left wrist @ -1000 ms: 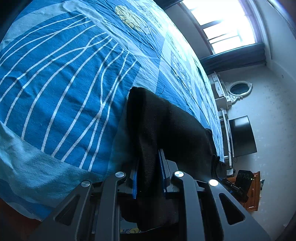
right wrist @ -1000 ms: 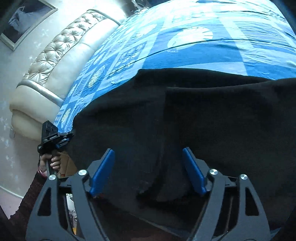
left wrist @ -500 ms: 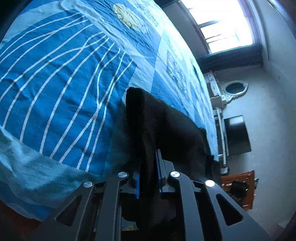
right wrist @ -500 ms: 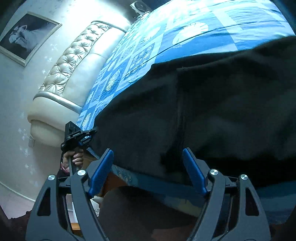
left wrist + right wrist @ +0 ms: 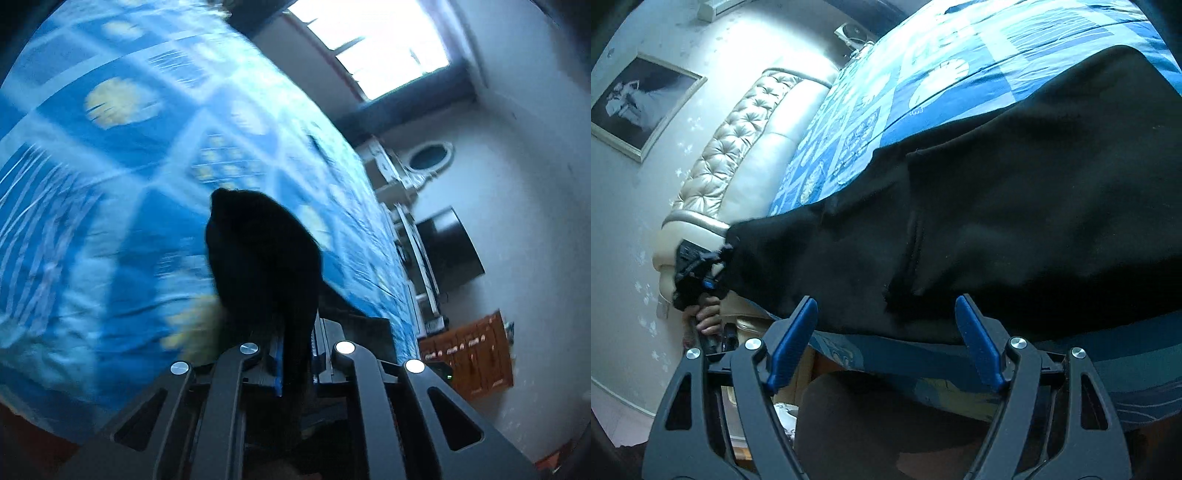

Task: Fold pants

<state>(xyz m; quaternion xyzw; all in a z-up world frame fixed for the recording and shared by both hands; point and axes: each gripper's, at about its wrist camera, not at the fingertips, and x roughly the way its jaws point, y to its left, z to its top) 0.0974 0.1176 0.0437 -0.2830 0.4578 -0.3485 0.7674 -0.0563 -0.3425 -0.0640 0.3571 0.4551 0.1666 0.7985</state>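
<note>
Black pants point(image 5: 1015, 206) lie spread on a blue patterned bed cover point(image 5: 960, 74). My left gripper point(image 5: 297, 332) is shut on a bunched fold of the pants point(image 5: 258, 251), which stands up dark in front of its camera, lifted off the cover point(image 5: 110, 184). In the right wrist view the left gripper point(image 5: 698, 273) holds the pants' left corner up beside the bed, a hand point(image 5: 707, 317) below it. My right gripper point(image 5: 886, 301) is open at the pants' near edge. Its blue pads point(image 5: 792, 343) stand wide apart and press on nothing.
A padded silver headboard point(image 5: 738, 147) and a framed picture point(image 5: 639, 103) are at the left. Beyond the bed's far side stand a bright window point(image 5: 376, 48), a dark screen point(image 5: 447, 251), an oval mirror point(image 5: 428, 158) and a wooden cabinet point(image 5: 476, 354).
The left gripper closed tighter on the pants and rose quickly, lifting the fold off the cover. The right gripper drew back toward the bed's edge and rolled, still open.
</note>
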